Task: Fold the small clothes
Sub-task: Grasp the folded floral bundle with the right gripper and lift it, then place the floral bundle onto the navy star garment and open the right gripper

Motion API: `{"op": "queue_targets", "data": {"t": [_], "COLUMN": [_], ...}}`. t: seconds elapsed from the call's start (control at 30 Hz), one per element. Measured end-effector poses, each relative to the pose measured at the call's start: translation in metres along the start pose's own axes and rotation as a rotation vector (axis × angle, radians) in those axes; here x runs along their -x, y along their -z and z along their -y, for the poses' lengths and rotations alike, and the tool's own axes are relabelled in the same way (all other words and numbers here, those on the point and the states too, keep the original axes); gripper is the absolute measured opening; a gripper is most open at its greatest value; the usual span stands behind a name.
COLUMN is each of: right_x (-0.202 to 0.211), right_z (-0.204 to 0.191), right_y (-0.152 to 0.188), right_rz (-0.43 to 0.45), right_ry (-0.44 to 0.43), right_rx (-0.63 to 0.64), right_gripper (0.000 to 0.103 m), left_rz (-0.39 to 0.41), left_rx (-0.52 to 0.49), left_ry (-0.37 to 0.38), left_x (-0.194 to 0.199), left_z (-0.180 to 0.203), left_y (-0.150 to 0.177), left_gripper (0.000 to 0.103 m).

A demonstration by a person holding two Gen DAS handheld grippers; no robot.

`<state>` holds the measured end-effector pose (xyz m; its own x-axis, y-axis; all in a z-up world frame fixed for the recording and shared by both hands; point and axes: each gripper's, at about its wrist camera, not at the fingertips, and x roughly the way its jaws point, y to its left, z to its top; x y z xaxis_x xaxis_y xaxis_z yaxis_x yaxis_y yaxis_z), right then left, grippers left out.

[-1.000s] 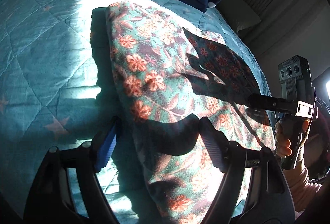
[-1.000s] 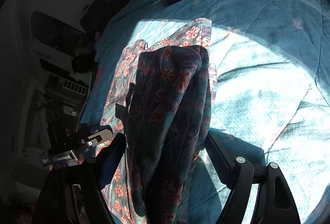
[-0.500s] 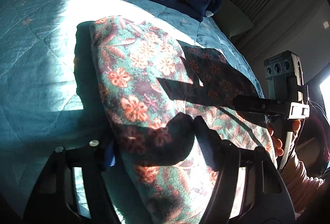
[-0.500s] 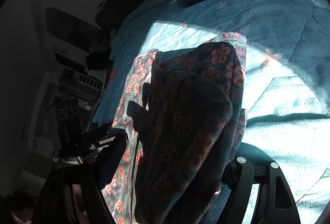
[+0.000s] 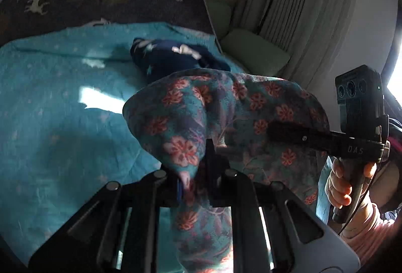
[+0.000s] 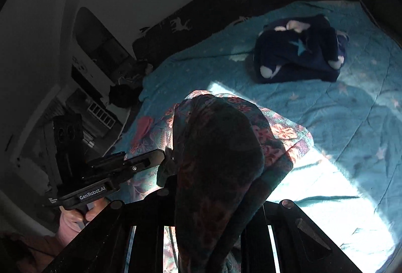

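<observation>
Teal quilt [image 5: 50, 122], floral garment [image 5: 226, 107] bunched, draped

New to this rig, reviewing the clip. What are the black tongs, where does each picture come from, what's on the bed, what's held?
No robot arm here: a person holds a pair of handheld tongs in each hand, with a fisheye camera on each looking along its fingers. One picture is from the left tongs, the other from the right tongs; each view also shows the opposite tool. A teal quilt covers the bed, with a navy star-print garment lying further back. Both tongs have just closed on the floral cloth and grip it, its near part raised off the quilt.
</observation>
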<state>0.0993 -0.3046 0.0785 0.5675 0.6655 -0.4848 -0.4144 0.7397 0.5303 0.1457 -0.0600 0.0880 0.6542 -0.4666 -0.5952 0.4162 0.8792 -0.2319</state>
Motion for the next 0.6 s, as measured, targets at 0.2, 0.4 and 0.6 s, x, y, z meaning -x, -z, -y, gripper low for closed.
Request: {"op": "queue_targets", "data": {"t": [0.2, 0.4, 0.6], "right_x": [0.042, 0.043, -0.001], "right_z": [-0.033, -0.027, 0.035], "right_y": [-0.084, -0.186, -0.266], "right_rz": [0.184, 0.273, 0.294], "right_ry": [0.081, 0.127, 0.165], "right_rx": [0.146, 0.171, 0.089], "right_gripper": [0.017, 0.018, 0.022], "left_rz": [0.154, 0.222, 0.184], "left_rx": [-0.195, -0.242, -0.265], "left_ry": [-0.076, -0.091, -0.149], "left_x": [0.018, -0.015, -0.119], "left_z": [0.035, 0.027, -0.008], "left_y": [-0.094, -0.189, -0.263], "left_gripper": [0.016, 0.017, 0.023]}}
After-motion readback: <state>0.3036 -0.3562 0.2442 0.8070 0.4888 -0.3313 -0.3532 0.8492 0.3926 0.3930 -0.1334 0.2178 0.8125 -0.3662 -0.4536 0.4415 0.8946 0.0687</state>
